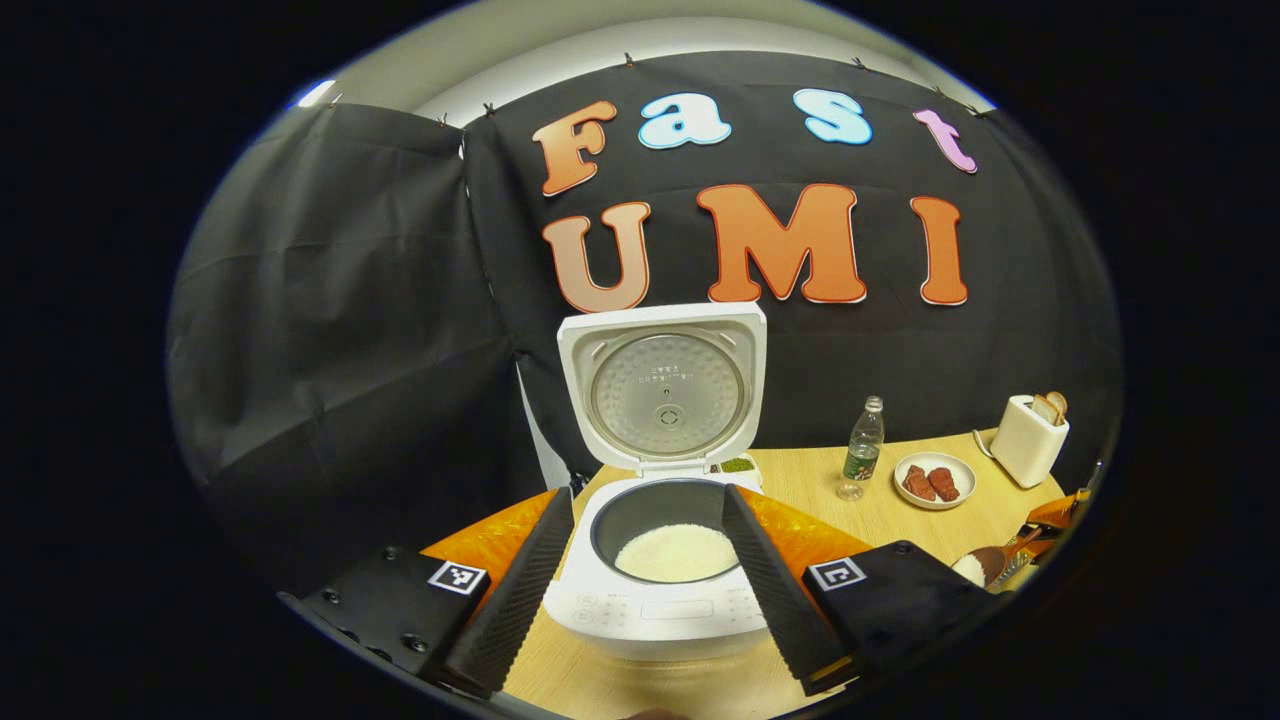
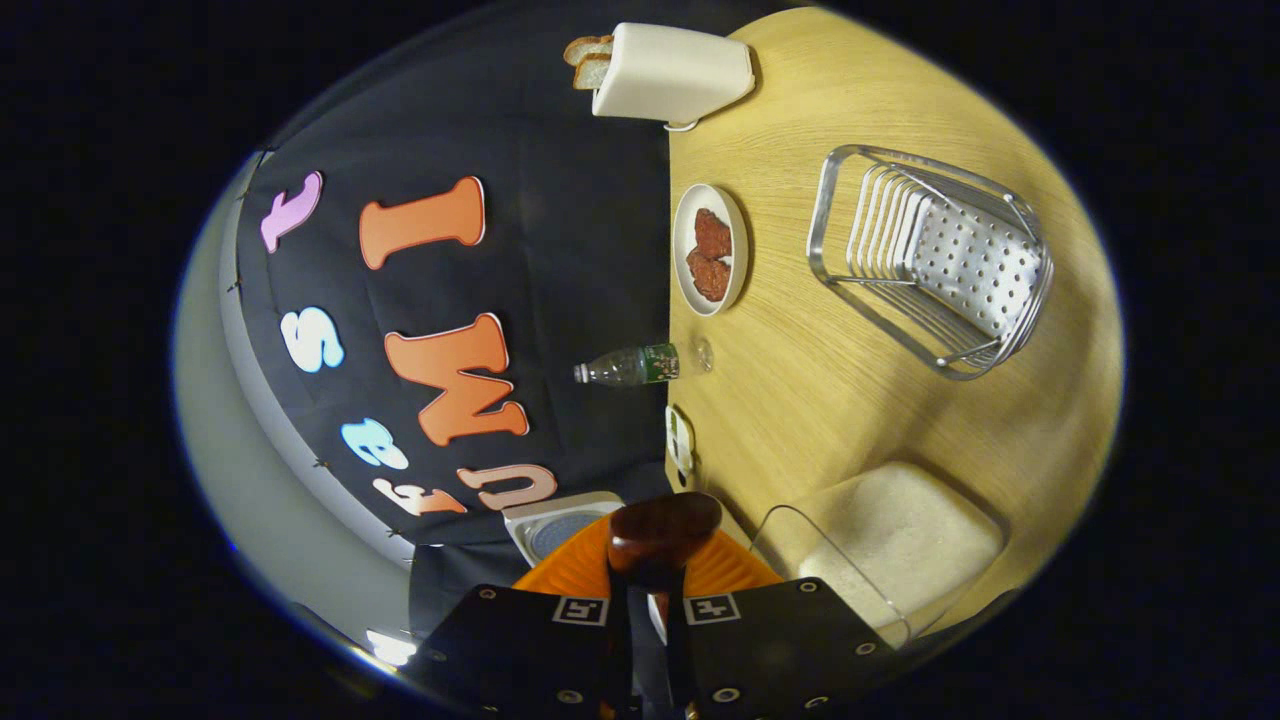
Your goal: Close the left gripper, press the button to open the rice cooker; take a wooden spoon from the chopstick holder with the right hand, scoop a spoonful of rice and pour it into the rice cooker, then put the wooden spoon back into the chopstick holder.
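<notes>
At the bottom of the right gripper view, the right gripper (image 2: 648,610) pinches the wooden spoon (image 2: 662,535). Left gripper (image 1: 648,590), jaws spread, faces the open rice cooker (image 1: 665,590) at centre. Judged: pouring; next, return the spoon to the chopstick holder (image 2: 930,260), upper right.

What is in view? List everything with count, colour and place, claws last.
Cooker: one, white, lid up, on mat.
Rice: white, in cooker pot.
Mat: one, orange, under cooker.
Bottle: one, clear, right of cooker.
Plate: one, white, two red pieces on it, beside bottle.
Toaster: one, cream, bread in it, by wall.
Holder: one, silver, on table.
Tub: one, clear, full of white grains, near right claw.
Spoon: one, brown, in right claw.
Table: one, light wood.
Left claw: open, before cooker.
Right claw: shut on spoon.
</notes>
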`<state>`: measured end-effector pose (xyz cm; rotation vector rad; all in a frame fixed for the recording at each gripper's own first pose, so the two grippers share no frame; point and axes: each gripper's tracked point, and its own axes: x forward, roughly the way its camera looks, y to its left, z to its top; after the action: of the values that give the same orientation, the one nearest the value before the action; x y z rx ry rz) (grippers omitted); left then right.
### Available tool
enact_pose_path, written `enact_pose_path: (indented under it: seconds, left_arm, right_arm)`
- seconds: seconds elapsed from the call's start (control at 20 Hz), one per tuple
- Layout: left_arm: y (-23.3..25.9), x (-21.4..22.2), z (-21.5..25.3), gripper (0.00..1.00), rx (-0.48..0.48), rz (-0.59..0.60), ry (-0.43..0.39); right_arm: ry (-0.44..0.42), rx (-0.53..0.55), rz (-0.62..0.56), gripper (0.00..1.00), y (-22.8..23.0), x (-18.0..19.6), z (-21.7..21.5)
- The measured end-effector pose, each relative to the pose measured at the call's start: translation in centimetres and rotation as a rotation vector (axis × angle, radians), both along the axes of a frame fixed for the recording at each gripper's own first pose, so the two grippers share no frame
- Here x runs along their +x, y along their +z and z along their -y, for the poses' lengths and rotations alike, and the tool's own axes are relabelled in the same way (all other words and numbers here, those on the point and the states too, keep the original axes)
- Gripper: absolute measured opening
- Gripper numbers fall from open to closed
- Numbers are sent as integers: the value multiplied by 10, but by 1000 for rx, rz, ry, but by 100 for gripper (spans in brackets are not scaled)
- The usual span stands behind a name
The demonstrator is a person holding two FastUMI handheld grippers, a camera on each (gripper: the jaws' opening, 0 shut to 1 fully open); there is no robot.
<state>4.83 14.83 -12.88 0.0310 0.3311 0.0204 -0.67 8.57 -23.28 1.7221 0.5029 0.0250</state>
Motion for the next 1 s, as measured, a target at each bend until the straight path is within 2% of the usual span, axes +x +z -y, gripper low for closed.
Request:
enact_pose_path:
  seconds: [0.05,0.15,0.2,0.3,0.35,0.4,0.45,0.5,0.55,0.6,0.65,0.85,0.9,1.0]
  left_arm:
    - [0,-3,-2,100,-1,5,6]
    - [3,-5,-10,100,-7,13,28]
    - [5,-6,-15,96,-15,19,41]
    - [10,-10,-27,100,-21,31,67]
    - [13,-13,-32,96,-19,44,83]
    - [19,-14,-36,100,-16,63,91]
    - [26,-18,-41,98,-12,89,98]
    - [35,-20,-46,96,-3,119,107]
    - [44,-22,-51,100,9,148,117]
    - [52,-24,-57,100,21,173,126]
    - [58,-25,-62,96,28,191,137]
    - [65,-30,-85,96,42,217,174]
    - [63,-31,-90,100,40,211,184]
    - [54,-35,-103,100,25,192,210]
  right_arm:
    - [2,22,14,13,10,5,-3]
    - [28,65,51,13,34,20,-14]
    - [47,81,69,13,44,28,-22]
    - [88,95,106,13,67,46,-41]
    - [113,103,128,9,81,54,-53]
    - [130,114,144,13,91,63,-62]
    - [150,120,160,8,100,71,-71]
    - [169,121,172,8,108,79,-82]
    - [190,117,183,13,114,87,-94]
    - [207,112,191,13,121,94,-105]
    - [226,107,201,13,126,103,-115]
    - [275,90,213,13,135,131,-154]
    - [278,85,203,13,134,138,-162]
    - [288,79,186,13,128,152,-178]
